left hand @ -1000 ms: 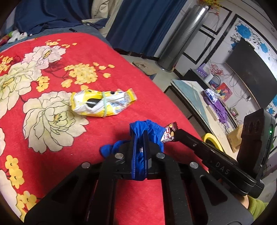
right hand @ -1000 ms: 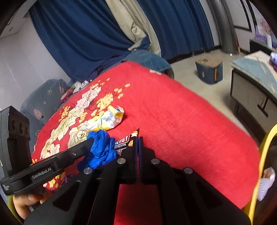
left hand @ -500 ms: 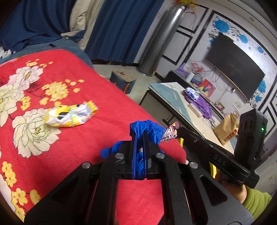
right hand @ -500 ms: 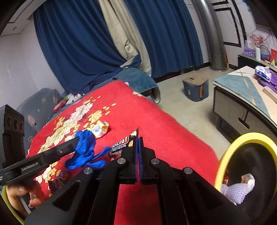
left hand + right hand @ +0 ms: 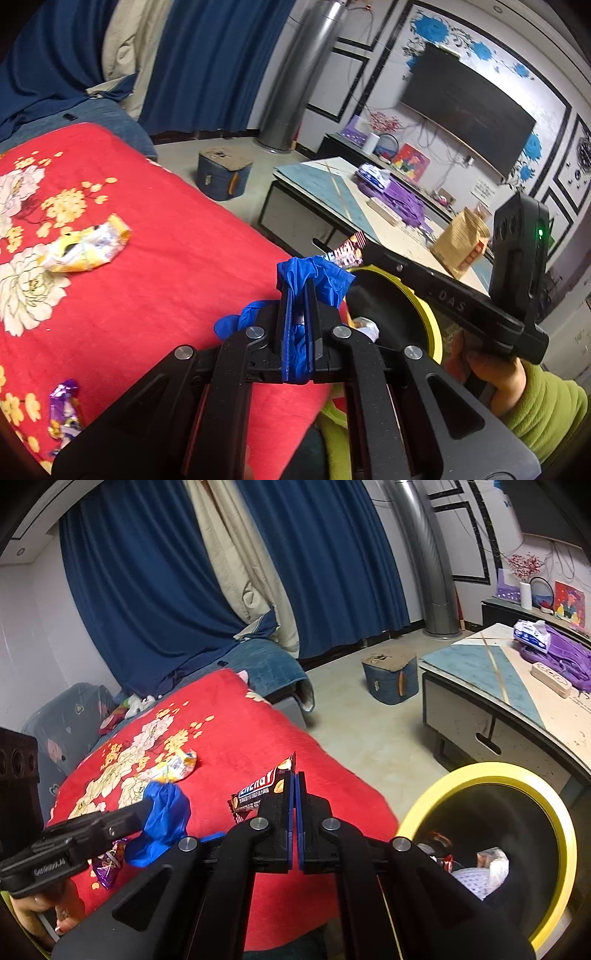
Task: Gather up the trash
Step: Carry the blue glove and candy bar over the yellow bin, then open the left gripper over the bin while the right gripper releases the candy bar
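The blue glove is pinched tight in the left gripper, held up over the edge of the red floral bed. The brown candy wrapper is clamped in the right gripper's fingers. The yellow-rimmed trash bin sits just beside the bed. A yellow snack bag and a purple wrapper lie on the bed.
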